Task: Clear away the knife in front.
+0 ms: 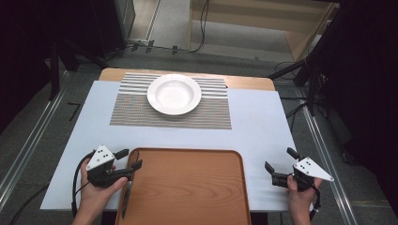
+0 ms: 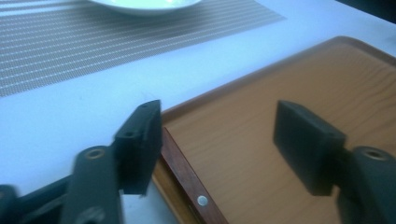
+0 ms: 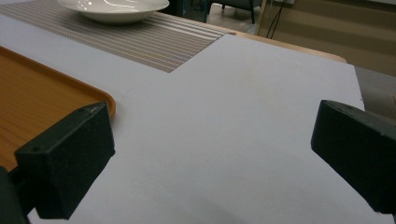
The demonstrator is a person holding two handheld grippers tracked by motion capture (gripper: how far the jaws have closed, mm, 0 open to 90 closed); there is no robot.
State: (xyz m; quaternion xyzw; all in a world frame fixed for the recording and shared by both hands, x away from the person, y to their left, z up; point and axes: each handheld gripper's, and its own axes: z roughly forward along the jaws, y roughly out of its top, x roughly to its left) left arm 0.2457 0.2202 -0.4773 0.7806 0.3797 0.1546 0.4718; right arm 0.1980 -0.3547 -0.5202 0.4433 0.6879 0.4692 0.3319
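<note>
- Your left hand-held gripper (image 1: 130, 159) sits at the tray's (image 1: 187, 187) near-left corner, jaws spread apart and clamped on nothing.
- Your right hand-held gripper (image 1: 278, 165) hovers over bare table (image 1: 263, 126) just right of the tray, jaws likewise wide apart, nothing between them.
- From the high view you can take in the whole layout: one white bowl (image 1: 174, 93) sits on one striped placemat (image 1: 141, 110) at the far middle of the table, well apart from both grippers, and one wooden tray lies at the near edge.
- A knife (image 1: 127, 194) lies along the tray's left edge; in the high view it is a thin dark sliver (easy to miss).
- Your left gripper view brings that knife close: a reddish wooden handle (image 2: 187, 179) with a metal rivet (image 2: 202, 200), lying against the tray's rim (image 2: 243, 81), just beside the left jaw. One jaw stands over the white table, the other over the tray floor.
- Your right gripper view shows the tray's rounded far-right corner (image 3: 105, 100) beside one jaw, and the bowl (image 3: 114, 9) and placemat (image 3: 154, 39) farther off; the knife is outside it.
- Count: two hand-held grippers, one tray, one bowl, one placemat, one knife.
</note>
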